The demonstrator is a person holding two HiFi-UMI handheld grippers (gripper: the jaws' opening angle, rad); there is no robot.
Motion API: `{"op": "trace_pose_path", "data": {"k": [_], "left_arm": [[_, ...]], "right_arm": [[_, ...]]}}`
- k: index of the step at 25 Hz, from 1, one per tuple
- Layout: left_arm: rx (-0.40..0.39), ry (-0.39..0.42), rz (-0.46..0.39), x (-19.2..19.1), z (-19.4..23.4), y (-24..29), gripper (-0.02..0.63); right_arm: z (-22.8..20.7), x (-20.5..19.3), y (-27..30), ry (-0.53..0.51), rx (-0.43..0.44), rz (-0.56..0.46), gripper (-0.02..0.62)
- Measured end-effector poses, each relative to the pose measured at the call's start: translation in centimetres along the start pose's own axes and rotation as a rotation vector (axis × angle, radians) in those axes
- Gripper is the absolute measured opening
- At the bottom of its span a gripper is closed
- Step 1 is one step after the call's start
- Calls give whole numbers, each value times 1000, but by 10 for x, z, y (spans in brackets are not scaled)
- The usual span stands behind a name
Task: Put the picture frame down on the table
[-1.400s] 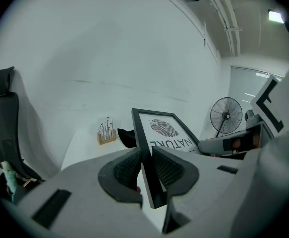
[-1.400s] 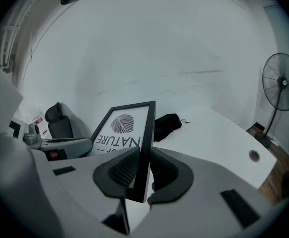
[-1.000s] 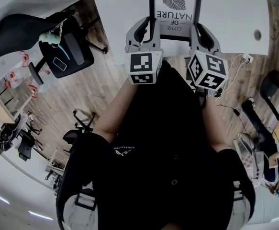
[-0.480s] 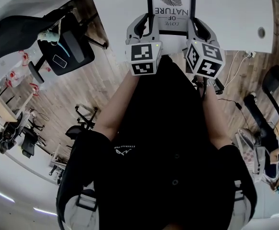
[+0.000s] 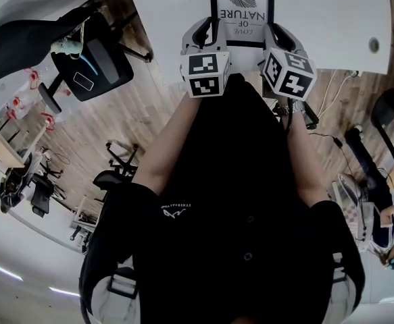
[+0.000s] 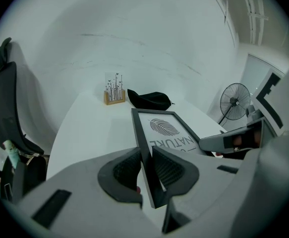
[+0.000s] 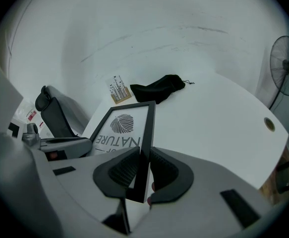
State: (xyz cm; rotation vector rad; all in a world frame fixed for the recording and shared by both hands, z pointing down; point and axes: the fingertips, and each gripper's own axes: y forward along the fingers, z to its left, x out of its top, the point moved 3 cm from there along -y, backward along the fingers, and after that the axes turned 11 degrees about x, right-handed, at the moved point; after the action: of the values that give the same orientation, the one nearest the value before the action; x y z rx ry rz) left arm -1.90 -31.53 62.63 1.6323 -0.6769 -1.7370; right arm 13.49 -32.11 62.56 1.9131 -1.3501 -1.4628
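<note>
We clamp the picture frame (image 6: 166, 130) between both finger pairs: left gripper (image 6: 148, 168) on its left rail, right gripper (image 7: 140, 170) on its right rail; it stretches ahead of the fingertips over the white table (image 6: 85, 128).

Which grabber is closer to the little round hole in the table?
Right. The right gripper clamps the right edge of the black leaf-print picture frame, on the side of the small round hole in the white table. The left gripper clamps the frame's left edge, farther away.
</note>
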Motion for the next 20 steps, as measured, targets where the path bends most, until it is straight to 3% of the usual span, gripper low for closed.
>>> {"op": "trace_pose_path", "data": {"k": [20], "left_arm": [[-16,-30,150,-37,-3,34,78]], "right_arm": [[-23,-32,30,52,-14,117,67]]}}
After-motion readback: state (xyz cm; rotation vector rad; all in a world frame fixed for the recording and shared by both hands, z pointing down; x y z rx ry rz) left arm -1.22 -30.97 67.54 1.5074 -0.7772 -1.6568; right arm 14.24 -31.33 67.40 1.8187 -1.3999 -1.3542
